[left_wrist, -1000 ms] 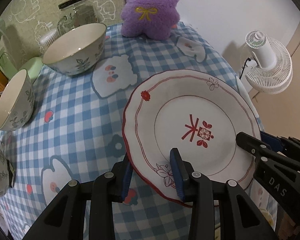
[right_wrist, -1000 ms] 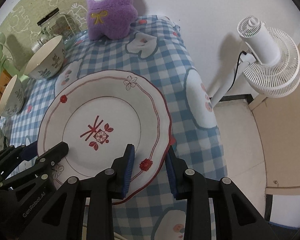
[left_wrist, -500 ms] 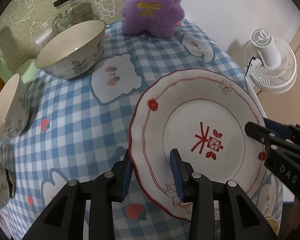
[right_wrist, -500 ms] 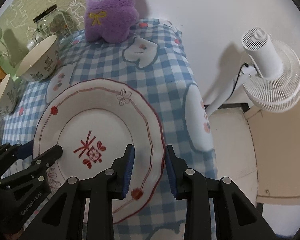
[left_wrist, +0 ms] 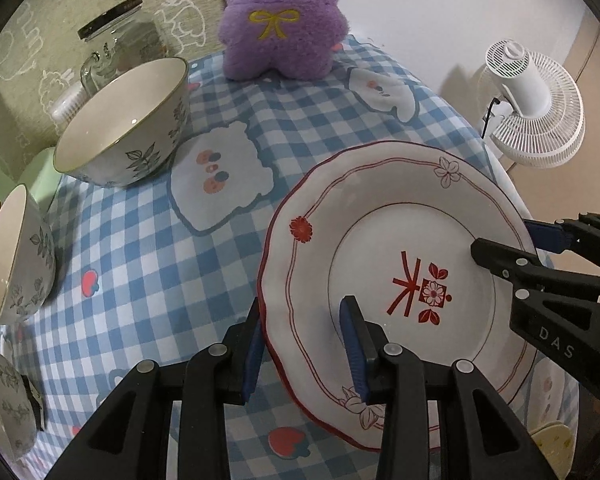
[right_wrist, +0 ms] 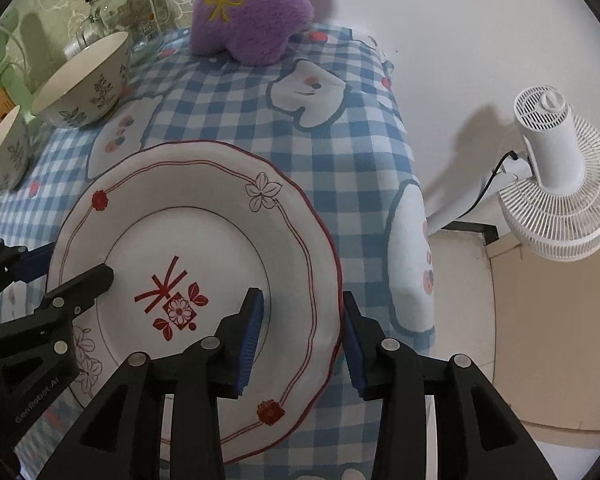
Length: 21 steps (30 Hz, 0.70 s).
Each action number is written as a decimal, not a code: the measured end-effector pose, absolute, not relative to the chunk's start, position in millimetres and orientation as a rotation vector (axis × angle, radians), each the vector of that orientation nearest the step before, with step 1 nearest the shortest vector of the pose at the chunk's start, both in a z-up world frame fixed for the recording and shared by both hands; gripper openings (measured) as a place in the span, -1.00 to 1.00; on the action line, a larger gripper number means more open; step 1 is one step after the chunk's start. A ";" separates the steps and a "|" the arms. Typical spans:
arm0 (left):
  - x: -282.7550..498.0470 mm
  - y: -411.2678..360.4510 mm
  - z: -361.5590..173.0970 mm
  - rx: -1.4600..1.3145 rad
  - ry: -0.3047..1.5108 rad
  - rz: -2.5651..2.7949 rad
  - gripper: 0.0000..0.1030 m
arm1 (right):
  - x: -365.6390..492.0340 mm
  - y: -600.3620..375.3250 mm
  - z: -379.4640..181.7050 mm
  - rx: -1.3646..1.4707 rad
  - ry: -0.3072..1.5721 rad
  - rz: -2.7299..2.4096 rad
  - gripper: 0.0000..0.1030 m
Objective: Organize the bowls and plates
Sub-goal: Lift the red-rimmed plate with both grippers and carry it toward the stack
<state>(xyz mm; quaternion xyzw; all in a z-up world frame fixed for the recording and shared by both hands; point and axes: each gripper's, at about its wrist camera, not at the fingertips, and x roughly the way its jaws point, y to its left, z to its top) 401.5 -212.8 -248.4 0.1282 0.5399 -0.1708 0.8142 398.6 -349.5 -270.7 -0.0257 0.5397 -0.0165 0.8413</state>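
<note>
Here the plate point(left_wrist: 400, 240) rim sits between both tongs, left point(left_wrist: 302, 350) seemingly gripping, right point(right_wrist: 302, 340) opening.

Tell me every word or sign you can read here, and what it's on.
"DAS": white letters on the right gripper, seen from the left camera.
"GenRobot.AI": faint letters on the left gripper, seen from the right camera.
A red character-like mark on the plate; I can't read it.
Jar label: too small and blurred.
</note>
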 end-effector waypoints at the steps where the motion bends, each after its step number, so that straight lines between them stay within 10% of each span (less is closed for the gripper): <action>1: 401.8 -213.2 -248.4 0.272 1.152 -0.361 -0.29 | 398.4 -349.7 -270.9 -0.053 1.139 -0.037 -0.21; 21: 366.5 -197.4 -217.7 0.247 1.152 -0.348 -0.34 | 360.9 -340.4 -237.3 -0.036 1.095 -0.043 -0.31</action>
